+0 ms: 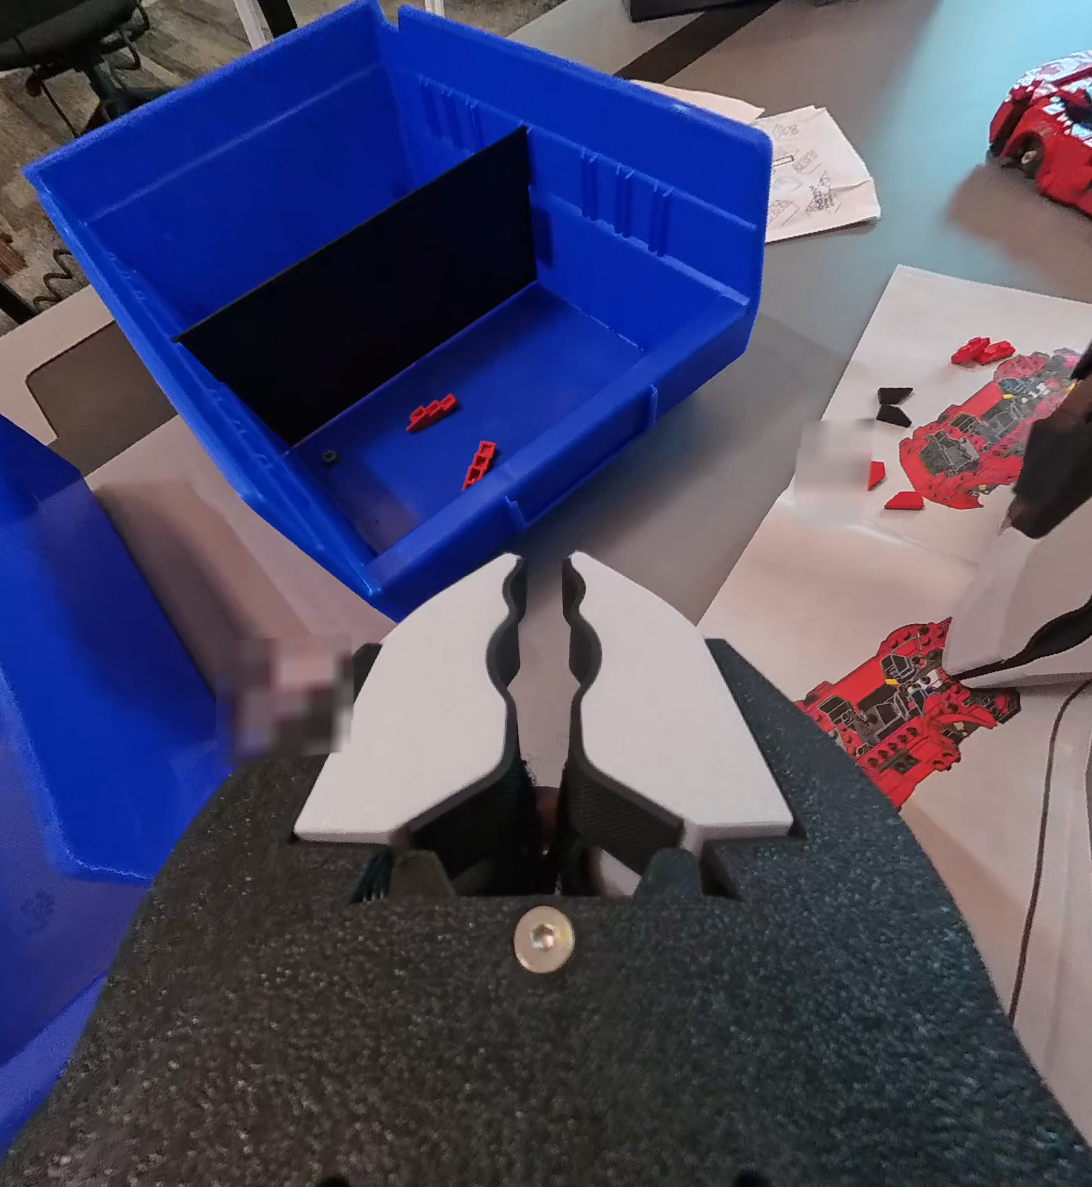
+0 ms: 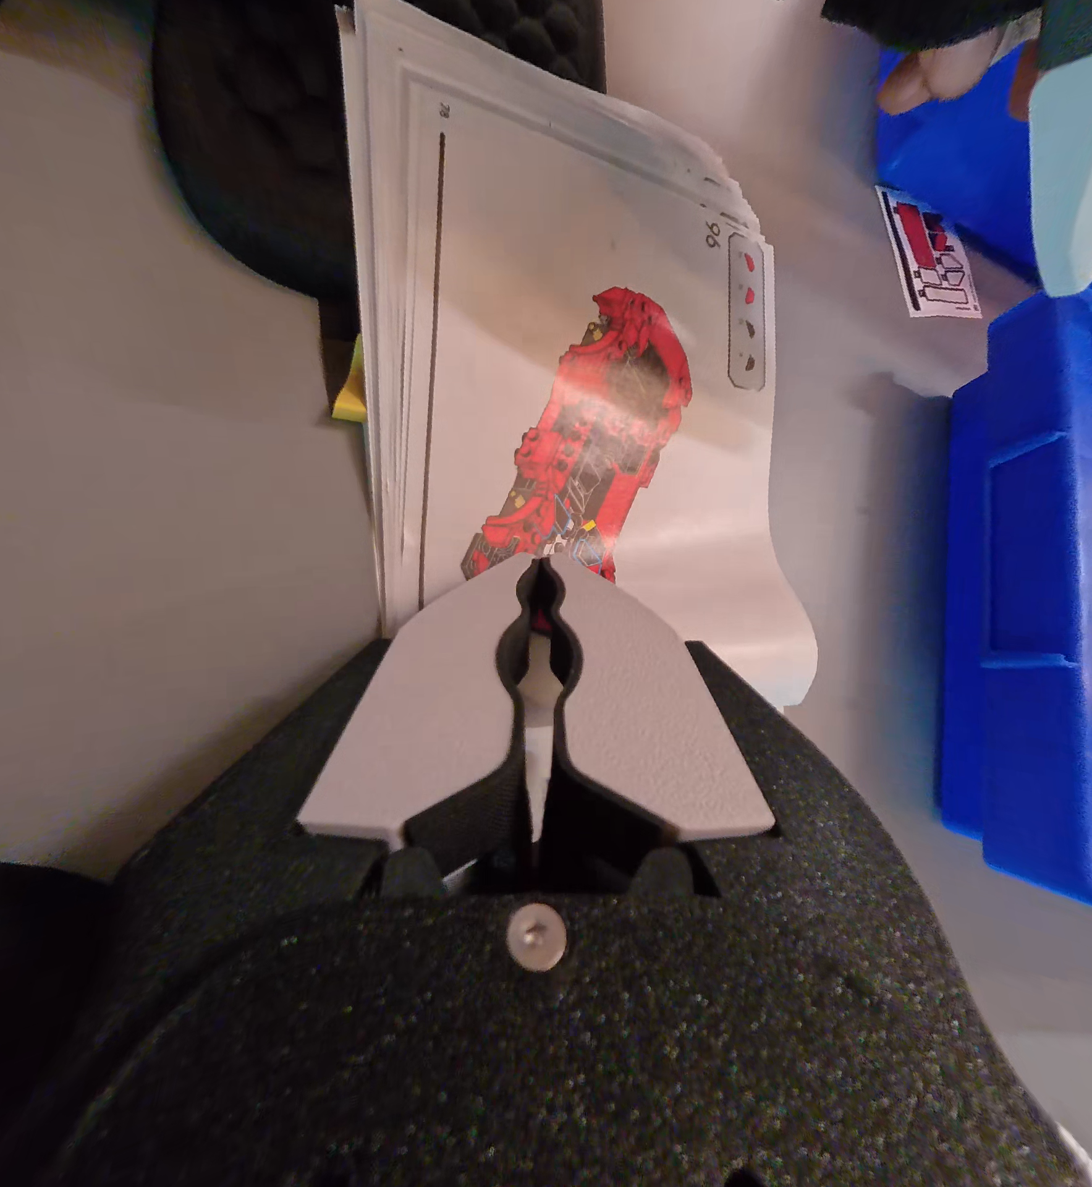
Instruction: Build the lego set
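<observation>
My left gripper (image 1: 544,565) hangs just in front of a blue bin (image 1: 691,411) with a black divider (image 1: 370,282); its jaws stand a little apart and hold nothing. Two red Lego pieces (image 1: 431,411) (image 1: 479,464) and a tiny black piece (image 1: 329,456) lie in the bin. The open instruction booklet (image 1: 928,308) carries loose red (image 1: 981,351) and black (image 1: 894,404) pieces. My right gripper (image 2: 540,565) is shut with its tips down at a booklet page (image 2: 691,578). I cannot see anything held in it. It also shows in the left wrist view (image 1: 957,671).
A built red Lego car (image 1: 1069,128) stands at the far right. A second blue bin (image 1: 49,642) is close on the left. A printed sheet (image 1: 813,173) lies behind the bin. More blue bins (image 2: 1044,578) and a hand (image 2: 935,77) are right of the booklet. Across from one pair of fingers to the other is roughly 15 cm.
</observation>
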{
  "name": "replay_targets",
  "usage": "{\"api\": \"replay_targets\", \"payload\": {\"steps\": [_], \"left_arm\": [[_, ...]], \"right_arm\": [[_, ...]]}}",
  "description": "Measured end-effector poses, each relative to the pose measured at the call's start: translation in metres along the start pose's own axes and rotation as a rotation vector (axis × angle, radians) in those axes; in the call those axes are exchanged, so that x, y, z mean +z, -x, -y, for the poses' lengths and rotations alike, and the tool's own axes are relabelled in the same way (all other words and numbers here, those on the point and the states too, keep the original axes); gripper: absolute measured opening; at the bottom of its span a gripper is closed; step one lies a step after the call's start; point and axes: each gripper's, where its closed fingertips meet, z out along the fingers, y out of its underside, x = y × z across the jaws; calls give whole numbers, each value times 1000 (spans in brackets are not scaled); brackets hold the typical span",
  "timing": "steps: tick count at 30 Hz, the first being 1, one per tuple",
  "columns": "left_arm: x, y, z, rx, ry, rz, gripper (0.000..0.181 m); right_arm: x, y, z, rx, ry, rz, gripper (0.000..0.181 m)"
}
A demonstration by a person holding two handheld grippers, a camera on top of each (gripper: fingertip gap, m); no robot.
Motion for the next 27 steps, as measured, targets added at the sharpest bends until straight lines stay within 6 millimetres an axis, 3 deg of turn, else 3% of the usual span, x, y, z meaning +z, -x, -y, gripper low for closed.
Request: {"api": "replay_targets", "payload": {"steps": [3,6,7,8,10,12,15,18,20,23,27], "left_arm": [[0,2,-1,-2,1,9,10],[0,1,0,-8,-7,4,10],[0,1,0,-7,-11,0,10],[0,1,1,-6,-17,0,10],[-1,3,2,-29,-34,2,10],[-3,3,4,-43,-47,-5,10],[-4,3,7,-35,-64,-3,10],[-3,3,6,-35,-60,-5,10],[-3,4,5,-33,-56,-2,10],[-4,3,8,-25,-69,-5,10],[-4,2,7,-29,-70,-8,10]], "right_arm": [[0,0,0,-57,39,-42,0],[-4,-4,7,-245,72,-164,1],[-12,-10,16,-294,35,-224,12],[-25,-18,26,-290,-23,-275,11],[-58,-33,36,-138,-128,-274,9],[-86,-44,14,36,-108,-209,10],[-130,-59,-45,105,69,-297,7],[-166,-57,-93,217,228,-368,3],[-169,-44,-110,303,282,-322,3],[-158,-33,-113,296,300,-286,3],[-135,-35,-115,414,283,-251,7]]}}
